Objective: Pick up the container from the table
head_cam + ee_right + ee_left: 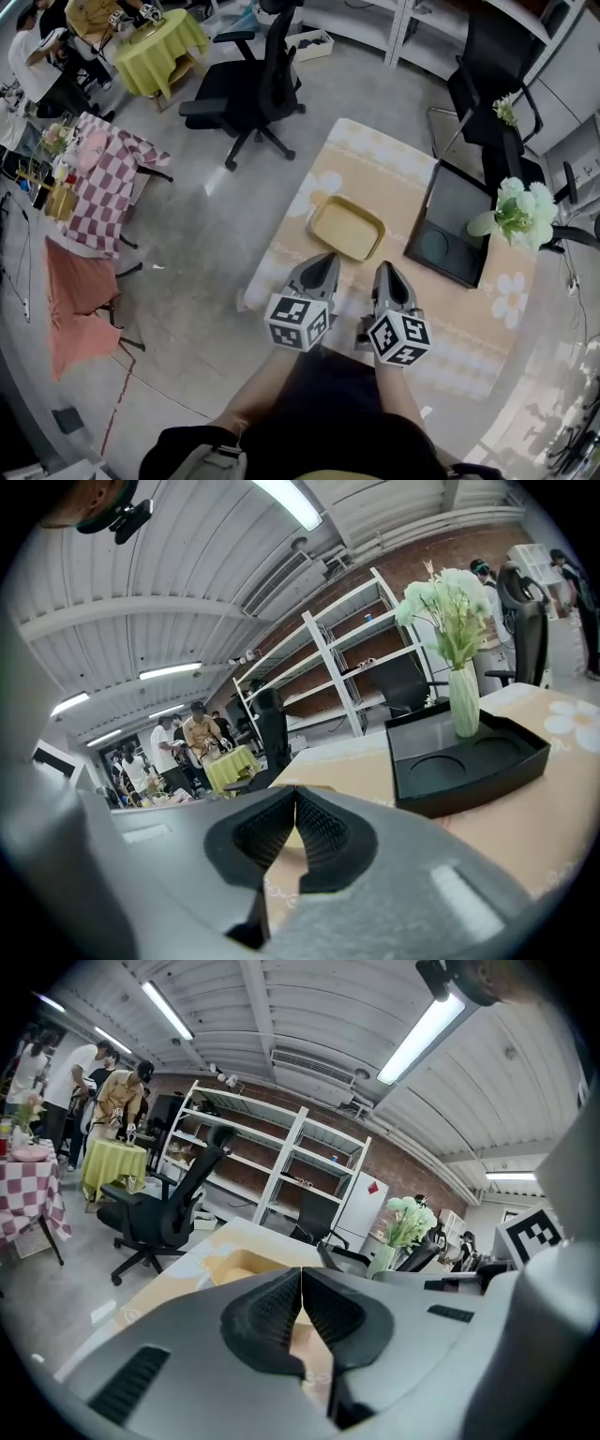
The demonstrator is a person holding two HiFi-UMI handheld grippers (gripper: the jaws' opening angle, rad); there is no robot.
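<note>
Your left gripper (pixel 327 259) and right gripper (pixel 385 271) are both clenched tight on nothing, pads meeting at the tips, and they hang side by side over the near part of the table (pixel 394 173). The container (pixel 347 228) lies just ahead of them, nearer your left tips, flat on the pale flowered cloth and apparently empty. It is a shallow yellow tray with rounded corners and a raised rim. It looks like thin plastic, so expect it to be light, fairly stiff and a little slick. You will have to open a jaw before anything else, then pinch the near rim, one pad inside the wall and one outside. A grip on one edge alone may let it tilt, so a second hold on the opposite rim would steady it. To its right sits a black tray (pixel 452 228) carrying a vase of pale flowers (pixel 517 212), near enough to knock with a wide right swing. The office chair (pixel 246 92) beyond the table is well apart.
</note>
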